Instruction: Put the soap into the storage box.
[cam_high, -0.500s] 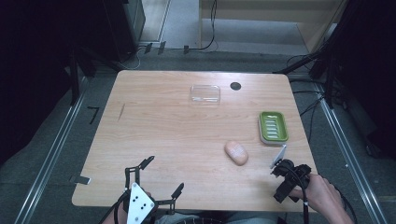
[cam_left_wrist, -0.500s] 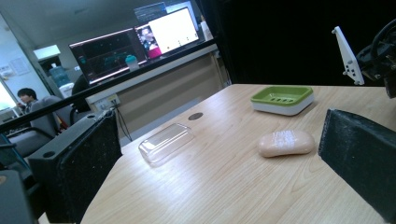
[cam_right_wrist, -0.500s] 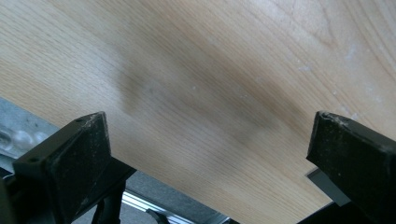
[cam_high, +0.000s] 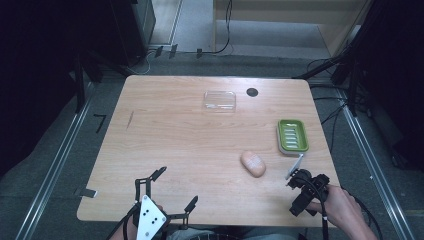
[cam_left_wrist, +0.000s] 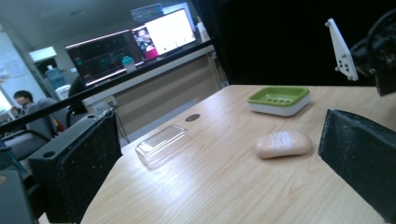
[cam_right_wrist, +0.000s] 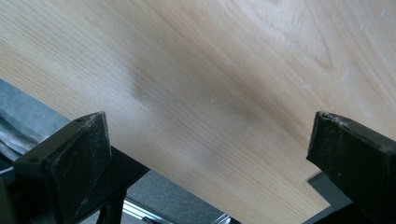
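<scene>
So, containers first: you've got one green soap dish (cam_high: 293, 136) on the table's right side, ribbed inside, nothing lying in it. One clear plastic lid (cam_high: 219, 100) sits toward the far edge, near centre, flat on the wood w/ nothing under or in it as far as the high view shows. Just right of the lid is one dark round spot (cam_high: 252, 92) in the tabletop.

Count: one soap bar (cam_high: 253, 163), peach-coloured, lying bare on the table (cam_high: 175, 135), near the dish's near-left corner but apart from it, not in any container. One dish, one lid, one bar, two grippers.

Your right gripper (cam_high: 300, 187) is at the near right corner, just right of the bar, not touching it. Its own view looks onto bare wood at the table's edge, jaws spread wide, nothing between them.

Your left gripper (cam_high: 170, 189) is at the near edge, left of centre, well apart from the bar. Jaws wide open, empty; its view looks between them across the table to the bar, lid and dish. Monitors (cam_left_wrist: 135, 44) and a seated person (cam_left_wrist: 28, 109) show in the bkgd there.
</scene>
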